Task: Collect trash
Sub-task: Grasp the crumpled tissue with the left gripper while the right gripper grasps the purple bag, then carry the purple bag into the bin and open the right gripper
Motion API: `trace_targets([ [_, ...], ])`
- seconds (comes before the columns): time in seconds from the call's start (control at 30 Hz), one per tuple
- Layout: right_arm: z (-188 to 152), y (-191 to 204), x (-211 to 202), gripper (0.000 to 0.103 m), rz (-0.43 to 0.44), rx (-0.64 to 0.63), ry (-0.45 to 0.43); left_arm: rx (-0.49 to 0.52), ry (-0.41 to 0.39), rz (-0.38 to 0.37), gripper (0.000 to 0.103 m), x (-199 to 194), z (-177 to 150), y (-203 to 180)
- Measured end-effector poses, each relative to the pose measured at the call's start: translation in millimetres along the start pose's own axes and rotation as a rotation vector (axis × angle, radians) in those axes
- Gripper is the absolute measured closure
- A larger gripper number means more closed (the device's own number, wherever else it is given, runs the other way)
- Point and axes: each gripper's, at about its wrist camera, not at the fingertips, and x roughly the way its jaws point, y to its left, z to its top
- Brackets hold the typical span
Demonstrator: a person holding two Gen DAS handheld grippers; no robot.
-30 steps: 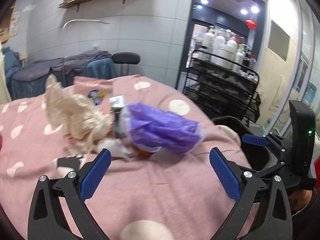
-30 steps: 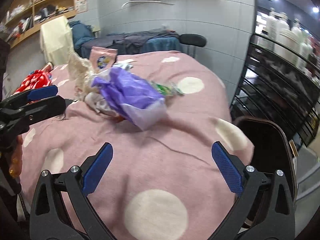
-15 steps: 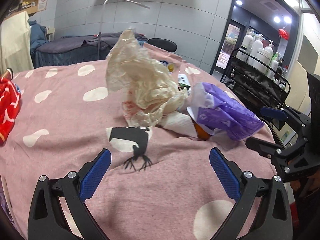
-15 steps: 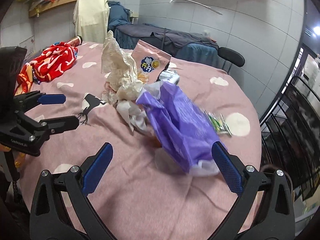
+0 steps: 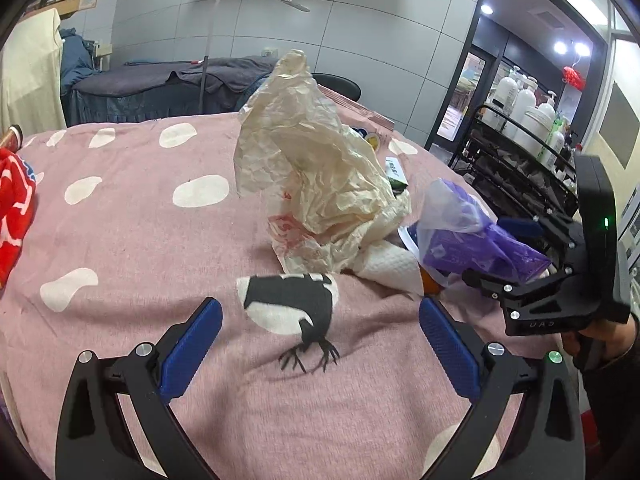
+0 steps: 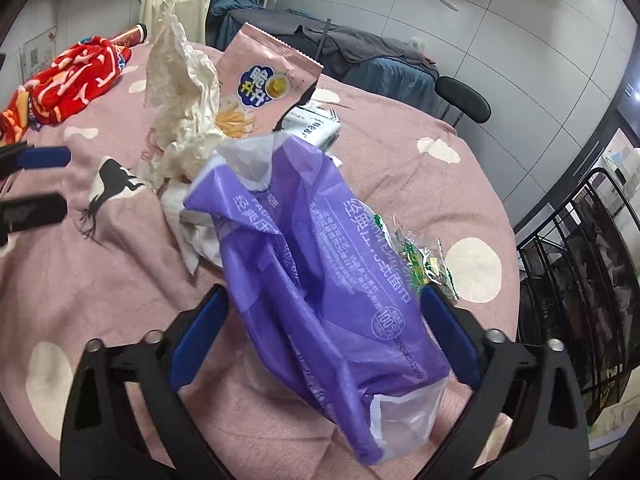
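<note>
A trash pile lies on the pink spotted cloth [image 5: 120, 248]. It holds a crumpled cream paper bag [image 5: 312, 184], a white tissue [image 5: 388, 268], a pink snack bag [image 6: 268, 80], a green wrapper [image 6: 416, 260] and a purple plastic bag [image 6: 320, 280]. My right gripper [image 6: 324, 344] straddles the purple bag, and its jaws are closing with the bag between the blue pads. The pads do not visibly squeeze it. My left gripper [image 5: 320, 356] stands open over the deer print, short of the cream bag, with nothing between its fingers.
A red patterned cloth [image 6: 68, 76] and a can [image 6: 132, 36] lie at the far left of the table. A black wire rack [image 5: 520, 152] with white bottles stands off the right edge. A black chair [image 6: 464, 104] sits behind the table.
My right gripper has come forward over the purple bag, which now fills the gap between its jaws. My left gripper has swung round to face the cream bag and edged closer.
</note>
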Motion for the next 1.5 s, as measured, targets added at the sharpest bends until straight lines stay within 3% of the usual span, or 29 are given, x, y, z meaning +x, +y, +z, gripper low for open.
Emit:
trace_targets([
  [0.17, -3.8, 0.5, -1.9, 0.053, 0.000, -0.007, -0.002, -0.065, -0.007, -0.024, 0.005, 8.6, 18.7, 4.8],
  [0.3, -5.4, 4.0, -10.2, 0.067, -0.031, -0.015, -0.030, -0.057, -0.021, -0.020, 0.005, 17.9, 30.8, -10.8],
  [0.53, -8.6, 5.5, -33.3, 0.070, -0.062, 0.015, -0.082, -0.093, -0.003, 0.026, 0.005, 45.1, 53.8, -29.1],
  [0.83, -23.5, 6.0, -53.8, 0.070, -0.061, 0.096, -0.109, -0.140, 0.079, 0.092, 0.006, 85.2, 62.3, -33.5],
  [0.9, -26.7, 7.1, -57.9, 0.070, -0.068, 0.096, -0.117, -0.179, 0.084, 0.083, 0.010, 87.5, 58.0, -25.8],
  [0.97, -28.0, 7.8, -61.0, 0.070, -0.072, 0.095, -0.127, -0.207, 0.097, 0.080, 0.026, 87.4, 52.1, -17.9],
  [1.03, -30.2, 7.2, -64.1, 0.070, -0.086, 0.100, -0.136, -0.221, 0.090, 0.066, 0.032, 83.0, 47.7, -10.7],
  [1.2, -34.5, 5.9, -65.1, 0.070, -0.084, 0.128, -0.145, -0.233, 0.039, 0.037, 0.040, 59.5, 38.1, -3.8],
  [1.5, -40.9, 1.9, -70.6, 0.070, -0.086, 0.182, -0.156, -0.240, -0.047, 0.013, 0.062, 25.7, 25.8, -0.3],
])
